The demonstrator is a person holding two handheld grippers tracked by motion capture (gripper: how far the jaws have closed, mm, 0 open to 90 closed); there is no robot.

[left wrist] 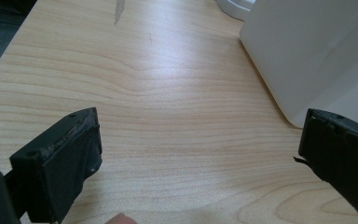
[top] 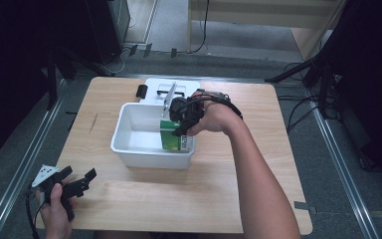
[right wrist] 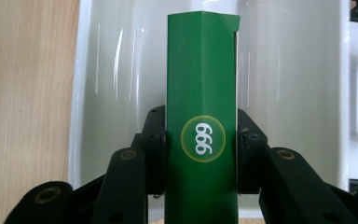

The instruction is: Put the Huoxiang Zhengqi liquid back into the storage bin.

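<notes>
Jaws pinching green box (right wrist: 201,93), white bin (top: 129,154) walls around

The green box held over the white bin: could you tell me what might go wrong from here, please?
1. The right tongs pinch the green box low down, by its narrow sides, so it may tilt or slip on release.
2. The box hangs near the right wall of the bin, so a corner may catch the rim.
3. Thin card could dent under the squeeze.
</notes>
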